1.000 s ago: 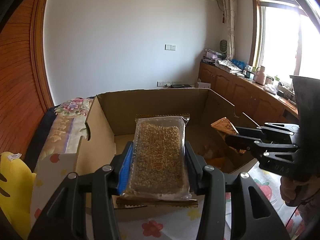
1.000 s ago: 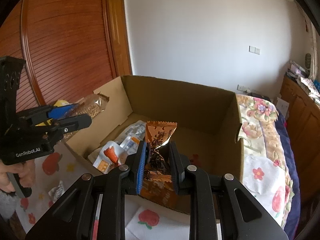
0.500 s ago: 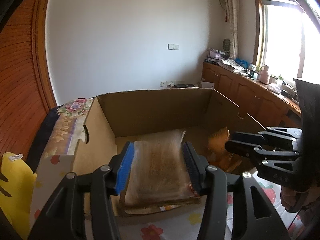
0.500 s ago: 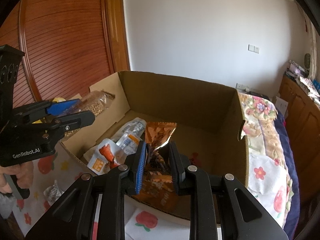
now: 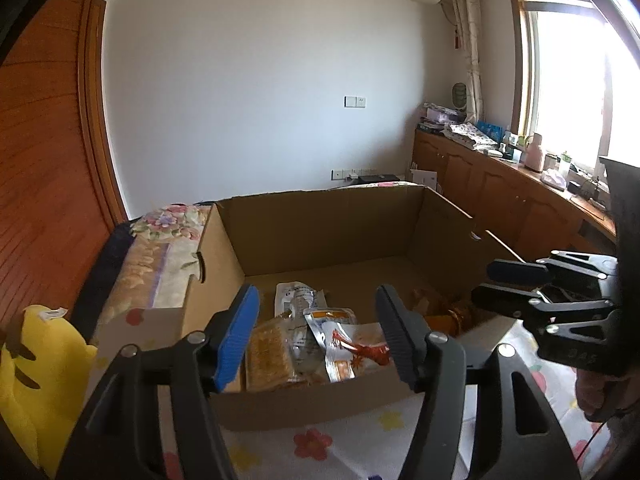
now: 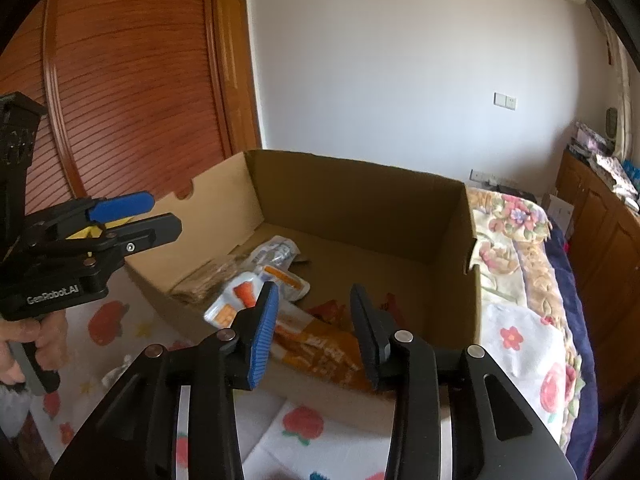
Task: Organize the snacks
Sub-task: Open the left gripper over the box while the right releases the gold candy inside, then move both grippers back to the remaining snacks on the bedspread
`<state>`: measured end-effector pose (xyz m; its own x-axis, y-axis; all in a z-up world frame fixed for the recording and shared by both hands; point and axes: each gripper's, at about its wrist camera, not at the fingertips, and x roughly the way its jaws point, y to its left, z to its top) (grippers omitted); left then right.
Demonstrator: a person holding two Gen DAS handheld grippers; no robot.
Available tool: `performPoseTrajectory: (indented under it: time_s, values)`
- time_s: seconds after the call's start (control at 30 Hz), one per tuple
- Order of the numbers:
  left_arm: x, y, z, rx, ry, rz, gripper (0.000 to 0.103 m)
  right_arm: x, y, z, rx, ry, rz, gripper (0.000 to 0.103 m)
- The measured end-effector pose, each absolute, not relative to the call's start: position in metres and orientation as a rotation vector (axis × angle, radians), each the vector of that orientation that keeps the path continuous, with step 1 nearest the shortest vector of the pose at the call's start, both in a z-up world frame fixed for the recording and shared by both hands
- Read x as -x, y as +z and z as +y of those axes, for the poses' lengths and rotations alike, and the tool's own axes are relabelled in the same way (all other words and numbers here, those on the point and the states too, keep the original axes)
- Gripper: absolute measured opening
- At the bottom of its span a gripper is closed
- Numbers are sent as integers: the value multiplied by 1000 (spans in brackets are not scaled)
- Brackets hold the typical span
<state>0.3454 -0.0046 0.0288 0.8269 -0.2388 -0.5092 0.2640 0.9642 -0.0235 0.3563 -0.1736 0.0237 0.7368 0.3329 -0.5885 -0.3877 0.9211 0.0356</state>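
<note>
Snacks lie loose in the open cardboard box [image 5: 320,236] on the flower-print bed [image 6: 520,320]. The grain bar [image 5: 268,354] rests against the box's near wall at its left corner, beside a clear pouch [image 5: 298,300] and a white sachet with an orange print [image 5: 340,340]. The orange packet [image 6: 320,352] lies on the box floor at the near right corner, blurred in my right view and largely hidden behind the right gripper in the left one. A second ago I had the grain bar clamped in my left gripper [image 5: 318,336] and the orange packet pinched in my right gripper [image 6: 312,328]; both have since dropped into the box. Both sets of jaws are opening, with nothing pressed between either; the snacks seen between the fingers lie below them. From the right wrist camera, my left gripper [image 6: 156,216] hangs over the box's left wall, a hand [image 6: 36,344] on its handle. A yellow object [image 5: 36,376], cut off at the frame edge, sits off the box's left side; I cannot make out what it is. Print on the wrappers is too small to read.
</note>
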Motion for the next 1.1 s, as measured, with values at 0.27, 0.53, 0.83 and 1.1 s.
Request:
performPoseTrajectory:
  time_s: [0.27, 0.53, 0.83, 1.1]
  values:
    - [-301, 30, 5, -89, -262, 497, 66, -300, 32, -194, 51, 399, 632, 40]
    - [-271, 7, 13, -88, -260, 531, 67, -267, 0, -216, 24, 340, 711, 41]
    - [-252, -34, 25, -58, -238, 613, 67, -264, -45, -221, -16, 309, 835, 41]
    - [-244, -58, 28, -55, -228, 674, 67, -268, -70, -217, -51, 314, 910, 41]
